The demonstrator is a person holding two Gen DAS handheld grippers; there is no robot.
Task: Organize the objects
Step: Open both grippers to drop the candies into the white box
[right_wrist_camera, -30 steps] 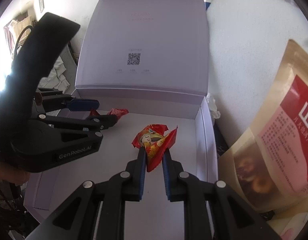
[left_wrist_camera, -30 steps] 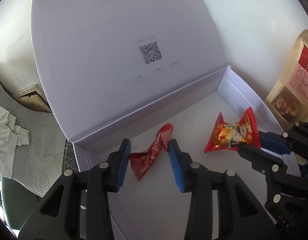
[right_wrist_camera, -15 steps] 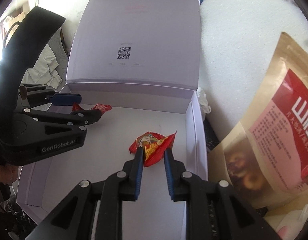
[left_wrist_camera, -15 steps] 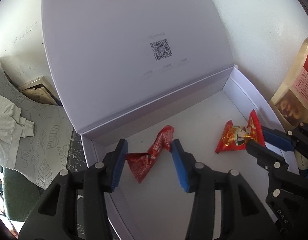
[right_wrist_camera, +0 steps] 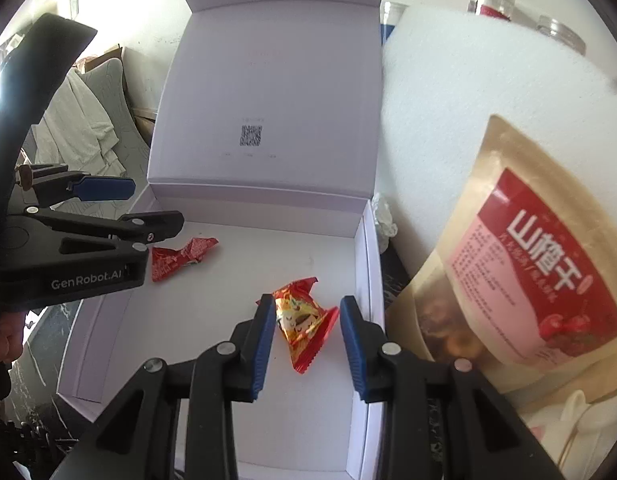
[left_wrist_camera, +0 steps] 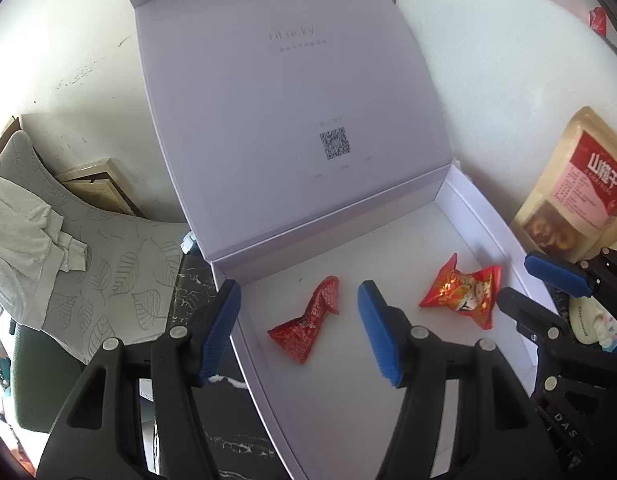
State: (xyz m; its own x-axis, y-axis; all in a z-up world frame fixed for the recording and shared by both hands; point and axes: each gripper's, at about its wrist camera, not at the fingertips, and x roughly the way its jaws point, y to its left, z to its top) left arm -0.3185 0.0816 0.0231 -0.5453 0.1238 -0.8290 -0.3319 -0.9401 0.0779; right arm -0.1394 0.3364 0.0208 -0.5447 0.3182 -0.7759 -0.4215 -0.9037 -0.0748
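From the left wrist, the left gripper (left_wrist_camera: 298,318) now gapes wider than a second ago, and the red candy (left_wrist_camera: 308,326) lies free on the box (left_wrist_camera: 492,236) floor between its fingers. From the right wrist, the right gripper (right_wrist_camera: 307,330) has let go: its fingers stand apart beside the gold candy (right_wrist_camera: 302,322), lying near the box's right wall.
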